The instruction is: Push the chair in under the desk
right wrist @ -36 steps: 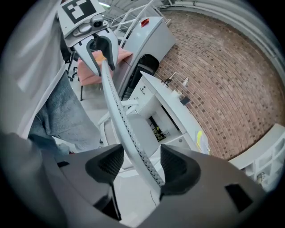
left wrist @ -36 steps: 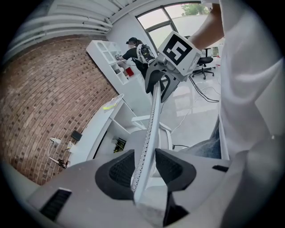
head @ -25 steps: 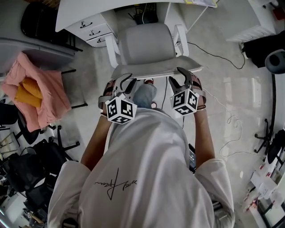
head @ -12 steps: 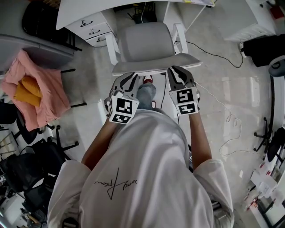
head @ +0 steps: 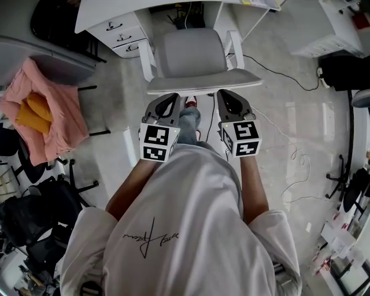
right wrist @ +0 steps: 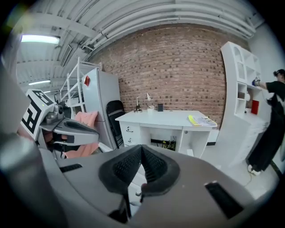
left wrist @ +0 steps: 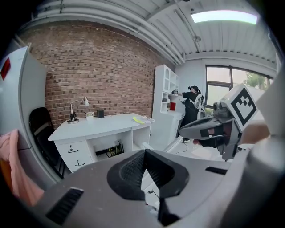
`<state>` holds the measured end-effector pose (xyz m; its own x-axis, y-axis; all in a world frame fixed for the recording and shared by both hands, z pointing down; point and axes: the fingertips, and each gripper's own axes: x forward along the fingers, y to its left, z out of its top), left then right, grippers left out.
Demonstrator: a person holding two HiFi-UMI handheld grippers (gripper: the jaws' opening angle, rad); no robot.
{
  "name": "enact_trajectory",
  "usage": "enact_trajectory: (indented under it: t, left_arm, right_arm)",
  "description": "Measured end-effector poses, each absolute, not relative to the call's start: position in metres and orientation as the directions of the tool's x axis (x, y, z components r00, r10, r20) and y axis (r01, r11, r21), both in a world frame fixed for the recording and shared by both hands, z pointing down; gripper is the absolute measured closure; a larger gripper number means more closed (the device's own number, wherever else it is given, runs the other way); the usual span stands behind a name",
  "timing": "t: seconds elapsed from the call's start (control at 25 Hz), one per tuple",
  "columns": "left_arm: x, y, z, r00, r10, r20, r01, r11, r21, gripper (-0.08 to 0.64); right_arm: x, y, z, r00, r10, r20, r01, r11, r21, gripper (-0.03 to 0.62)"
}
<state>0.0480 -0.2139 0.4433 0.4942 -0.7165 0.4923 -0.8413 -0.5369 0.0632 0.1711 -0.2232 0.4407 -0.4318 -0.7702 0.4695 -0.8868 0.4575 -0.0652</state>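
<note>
Brick wall (right wrist: 178,67), pale floor (head: 277,127): the grey chair (head: 191,58) faces the white desk surface (head: 110,8), apparently not yet tucked under it. The left gripper (head: 166,103) and right gripper (head: 230,102) hover just behind its backrest. Both sets of jaws have just been closing and meet on nothing. An uneven push from such narrow tips could swivel the chair, knocking an armrest into the drawer unit (head: 118,33). Its drawers are shut, contents unseen.

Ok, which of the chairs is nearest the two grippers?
The light grey chair with white armrests, directly ahead at the white desk. The black chairs stand off at the left.
</note>
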Motion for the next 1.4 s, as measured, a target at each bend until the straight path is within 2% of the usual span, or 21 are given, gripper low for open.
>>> enact_trajectory:
  t: [0.32,0.68,1.4]
  left_arm:
    - [0.057,-0.202,0.434,0.513,-0.712,0.48,-0.84,-0.533,0.108,0.555]
    - [0.052,-0.196,0.421,0.492,-0.744,0.452,-0.858,-0.501,0.111,0.555]
    - [0.055,-0.195,0.423,0.497,-0.742,0.45,-0.856,-0.505,0.112,0.554]
  right_arm:
    - [0.167,-0.206,0.428,-0.45,-0.759,0.469,-0.88,0.467,-0.088,0.566]
    - [0.171,-0.194,0.409,-0.573,-0.723,0.387,-0.817,0.545,-0.192,0.566]
    - [0.18,-0.188,0.398,-0.623,-0.7,0.349,-0.778,0.604,-0.175,0.566]
